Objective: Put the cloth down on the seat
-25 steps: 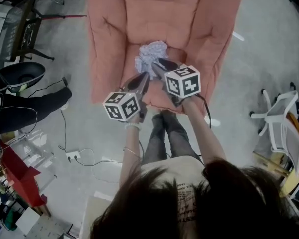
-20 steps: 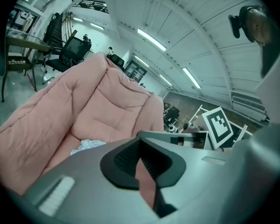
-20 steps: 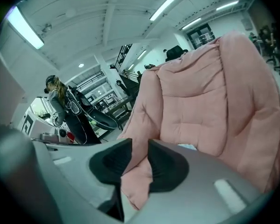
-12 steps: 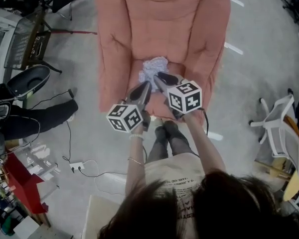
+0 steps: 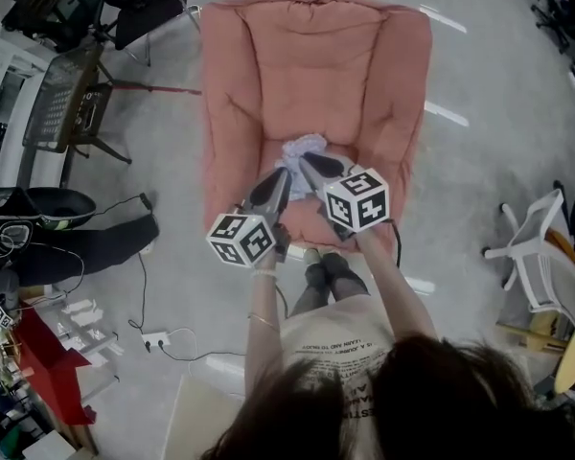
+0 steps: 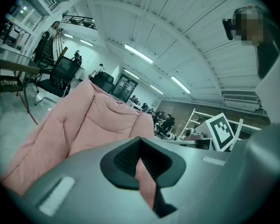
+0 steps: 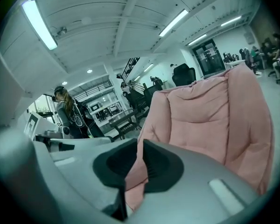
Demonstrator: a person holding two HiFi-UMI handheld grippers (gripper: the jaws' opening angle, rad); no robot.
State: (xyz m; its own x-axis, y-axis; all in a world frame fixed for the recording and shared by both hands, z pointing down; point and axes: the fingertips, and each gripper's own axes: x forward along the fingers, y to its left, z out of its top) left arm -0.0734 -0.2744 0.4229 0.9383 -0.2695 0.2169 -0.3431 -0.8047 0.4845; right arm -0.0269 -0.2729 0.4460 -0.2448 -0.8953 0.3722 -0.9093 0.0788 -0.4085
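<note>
A small pale, crumpled cloth (image 5: 305, 149) lies loose on the seat of the pink padded armchair (image 5: 316, 56). In the head view both grippers hover over the seat's front, just on my side of the cloth and apart from it. My left gripper (image 5: 271, 185) is shut and holds nothing. My right gripper (image 5: 313, 168) has its jaws closing, with a thin gap left and nothing between them. In the left gripper view the left gripper (image 6: 140, 141) faces the chair's back and arm. The right gripper (image 7: 141, 143) faces the chair back. Neither gripper view shows the cloth.
The person's legs (image 5: 326, 276) stand right at the chair's front edge. A white chair frame (image 5: 532, 257) is at the right. A mesh chair (image 5: 72, 113) and a black seat (image 5: 38, 218) are at the left. A cable and power strip (image 5: 158, 338) lie on the floor.
The head view has shifted, so the armchair sits lower and more fully in frame. Both grippers have edged back from the cloth. The right jaws have narrowed.
</note>
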